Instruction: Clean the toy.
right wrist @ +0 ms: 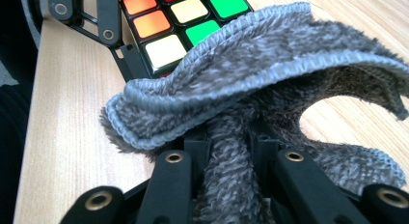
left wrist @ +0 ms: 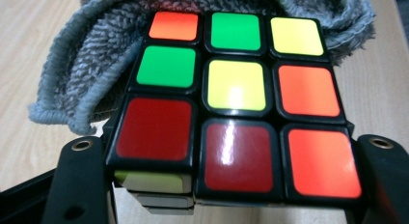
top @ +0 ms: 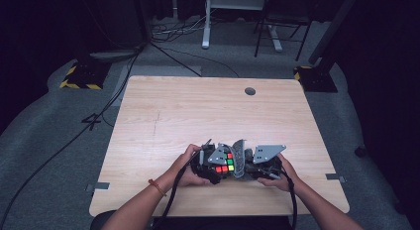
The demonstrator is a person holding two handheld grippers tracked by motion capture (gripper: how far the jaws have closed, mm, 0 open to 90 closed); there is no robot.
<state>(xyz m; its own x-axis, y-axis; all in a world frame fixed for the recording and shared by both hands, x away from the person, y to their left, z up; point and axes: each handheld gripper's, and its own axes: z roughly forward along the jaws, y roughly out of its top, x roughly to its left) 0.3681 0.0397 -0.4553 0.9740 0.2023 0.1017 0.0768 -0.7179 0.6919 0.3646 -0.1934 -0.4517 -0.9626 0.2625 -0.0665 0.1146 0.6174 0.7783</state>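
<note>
A scrambled puzzle cube (top: 225, 162) with red, orange, green and yellow stickers sits near the table's front edge. My left gripper (top: 221, 168) is shut on the cube (left wrist: 236, 103), one jaw on each side of it. A grey towelling cloth (top: 239, 158) drapes against the cube's far side (left wrist: 82, 64). My right gripper (top: 246, 170) is shut on a bunched fold of the cloth (right wrist: 251, 55), which curls up over the cube's edge (right wrist: 178, 16). In the right gripper view my right gripper (right wrist: 229, 159) pinches the fold low down. The two grippers face each other, nearly touching.
The light wooden table (top: 198, 106) has a round cable hole (top: 250, 91) at its far right. The person's forearms come in from the near edge. Beyond the table, cables and desk legs (top: 205, 22) lie on grey carpet.
</note>
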